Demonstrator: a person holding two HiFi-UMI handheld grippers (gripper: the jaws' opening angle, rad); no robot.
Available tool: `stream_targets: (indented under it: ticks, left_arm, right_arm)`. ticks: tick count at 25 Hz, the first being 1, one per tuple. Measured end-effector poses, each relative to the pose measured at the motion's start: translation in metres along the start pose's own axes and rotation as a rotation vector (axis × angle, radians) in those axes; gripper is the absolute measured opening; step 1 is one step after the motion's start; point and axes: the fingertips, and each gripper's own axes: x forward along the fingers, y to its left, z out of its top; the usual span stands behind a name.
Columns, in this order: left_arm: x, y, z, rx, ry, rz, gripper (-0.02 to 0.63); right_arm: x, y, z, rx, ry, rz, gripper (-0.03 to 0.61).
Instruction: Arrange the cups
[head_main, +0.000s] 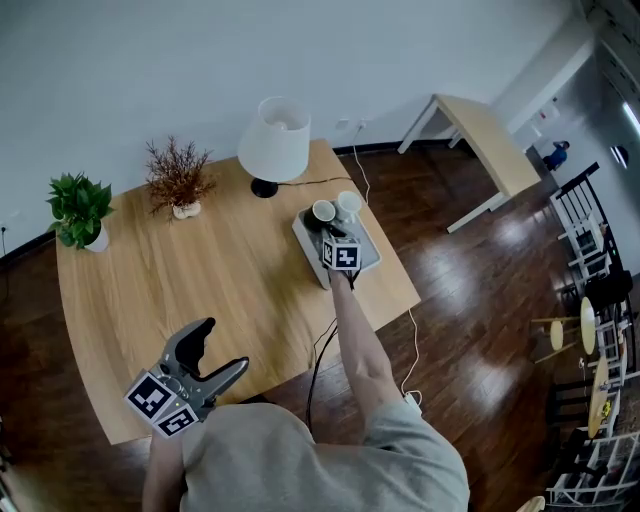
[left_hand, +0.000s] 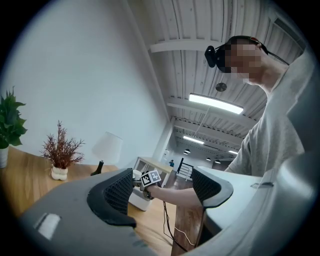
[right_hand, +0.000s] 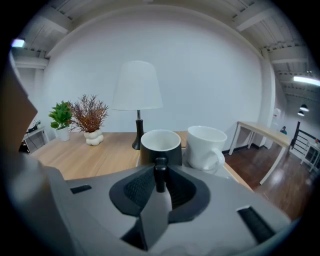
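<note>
A light grey short-sleeved T-shirt (head_main: 330, 455) is worn, and a dark headset (left_hand: 216, 54) with a strap is seen on the head. The left gripper (head_main: 220, 350) and the right gripper (head_main: 330, 232) are built as smooth, rounded grey shells, and their jaws are lined with black ribbed pads (left_hand: 117, 192). A cube (head_main: 160, 403) printed with black-and-white square markers is carried on each gripper.
</note>
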Motion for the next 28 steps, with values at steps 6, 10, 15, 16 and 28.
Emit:
stream_targets:
  ticks: [6, 10, 15, 16, 28]
  left_arm:
    - [-0.007, 0.003, 0.001, -0.017, -0.01, 0.005, 0.36]
    - [-0.01, 0.001, 0.0, -0.021, -0.013, -0.006, 0.36]
    - [-0.017, 0.003, 0.004, -0.023, -0.025, -0.01, 0.36]
    - [-0.019, 0.004, 0.005, -0.025, -0.03, -0.009, 0.36]
    - [-0.039, 0.01, 0.026, -0.025, -0.084, -0.05, 0.36]
  right_arm:
    - [-0.004, 0.004, -0.002, 0.016, 0.043, 0.03, 0.083]
    - [-0.005, 0.001, -0.003, -0.013, 0.078, 0.005, 0.093]
    - [-0.03, -0.002, -0.014, 0.052, 0.062, -0.037, 0.098]
    - [-0.042, 0.001, -0.017, 0.084, 0.045, -0.032, 0.098]
    - [-0.268, 0.22, 0.049, 0.124, -0.396, 0.503, 0.052]
